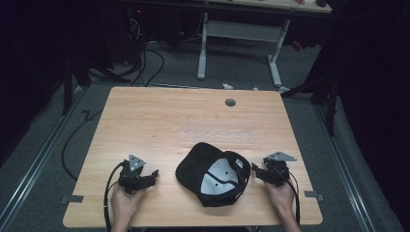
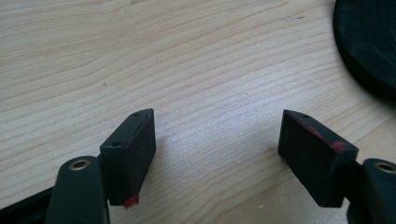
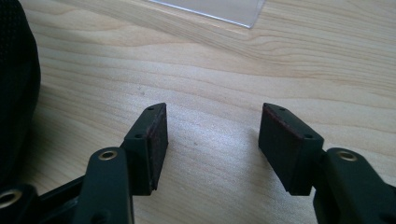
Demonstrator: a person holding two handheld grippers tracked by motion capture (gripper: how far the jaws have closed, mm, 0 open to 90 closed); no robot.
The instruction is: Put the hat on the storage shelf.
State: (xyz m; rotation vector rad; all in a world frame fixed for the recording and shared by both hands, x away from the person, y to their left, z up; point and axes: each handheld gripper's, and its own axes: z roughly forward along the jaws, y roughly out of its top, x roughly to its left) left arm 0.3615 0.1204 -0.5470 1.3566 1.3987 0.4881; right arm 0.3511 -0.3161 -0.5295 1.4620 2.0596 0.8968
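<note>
Left gripper (image 1: 153,175) low at near edge, jaws spread wide, bare wood between. Right gripper (image 1: 255,169) likewise agape, holding nothing. Black cap (image 1: 212,173) upside down between them on table (image 1: 159,116), grey lining up, near right gripper. Clear sheet (image 1: 217,136) beyond.

The table (image 1: 145,116) was observed to be of pale wood or wood-look laminate, smooth, with a fine grain and a soft sheen. The cap (image 1: 193,166) was noted as black woven cloth, matt, with a paler lining inside. The pads (image 2: 135,154) of the left gripper (image 2: 217,149) were recorded as matt black, rubbery-looking, with red scuffs. A clear glossy plastic sheet (image 3: 219,9) was seen lying flat on the wood.
</note>
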